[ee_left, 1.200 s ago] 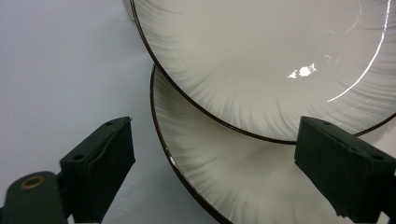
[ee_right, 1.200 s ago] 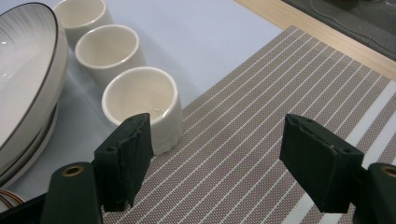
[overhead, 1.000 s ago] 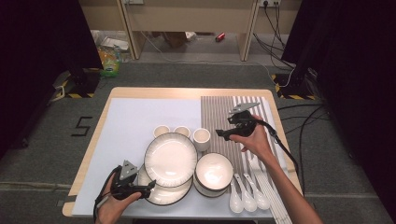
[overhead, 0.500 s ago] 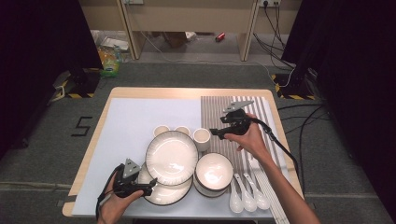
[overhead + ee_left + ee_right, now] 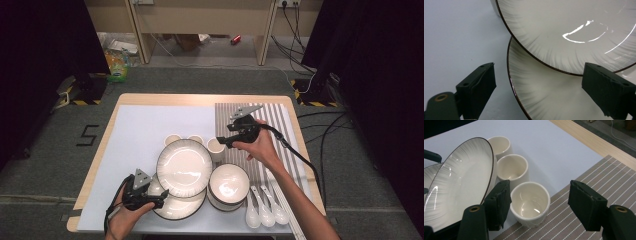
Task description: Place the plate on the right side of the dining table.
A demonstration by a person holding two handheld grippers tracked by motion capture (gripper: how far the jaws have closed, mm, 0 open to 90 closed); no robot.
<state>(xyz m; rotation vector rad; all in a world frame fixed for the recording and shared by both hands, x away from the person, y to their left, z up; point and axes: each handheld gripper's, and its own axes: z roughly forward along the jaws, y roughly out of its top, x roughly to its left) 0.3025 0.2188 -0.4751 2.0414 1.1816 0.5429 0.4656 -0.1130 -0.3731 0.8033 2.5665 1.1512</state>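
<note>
Right tool (image 5: 539,207) (own view): jaws flank cup (image 5: 530,203), seemingly untouched.

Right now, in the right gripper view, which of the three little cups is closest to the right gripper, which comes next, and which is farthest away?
1. The nearest cup, at the striped mat's edge, sits just ahead of the right gripper, between its open jaws.
2. The middle cup, behind it, beside the big plate.
3. The far cup, last in the row, on the pale sheet.

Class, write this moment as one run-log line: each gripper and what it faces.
left gripper: open, astride lower white ribbed plate's rim | right gripper: closing, untouched small cream cup between fingers
</note>
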